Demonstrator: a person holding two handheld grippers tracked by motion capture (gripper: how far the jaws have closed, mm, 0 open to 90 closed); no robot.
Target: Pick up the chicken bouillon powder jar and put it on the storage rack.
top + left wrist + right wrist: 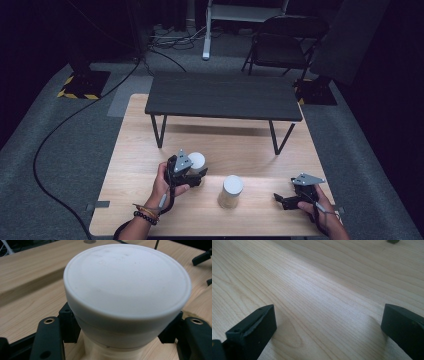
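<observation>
Left tongs (196, 172): we see them clamped on a white-lidded jar (196, 161), one black pad on each side just under the lid, near the counter's (240, 145) middle-left.
Jar in the left gripper view: we look down on its round white lid (126, 280); the pads (68, 323) press the pale body right below the lid's rim, on both sides. We cannot tell whether the jar's base rests on the wood.
Left hand (167, 182): we see it wrapped around the gripper's body, with beaded bands at the wrist.
Second jar (231, 192): we see it upright on the counter, white lid on top and tan body below, between the two grippers and apart from both.
Right tongs (283, 201): we see them spread wide with nothing between; in the right gripper view bare wood lies between the two black jaws.
Right hand (315, 202): we see it low over the counter's near-right part, the gripper pointing left toward the second jar.
Counter: we see light wood; a low dark bench (223, 95) stands on its far half.
Background: we see grey carpet, a black cable (60, 127) at left, and a folding chair (285, 42) behind.
</observation>
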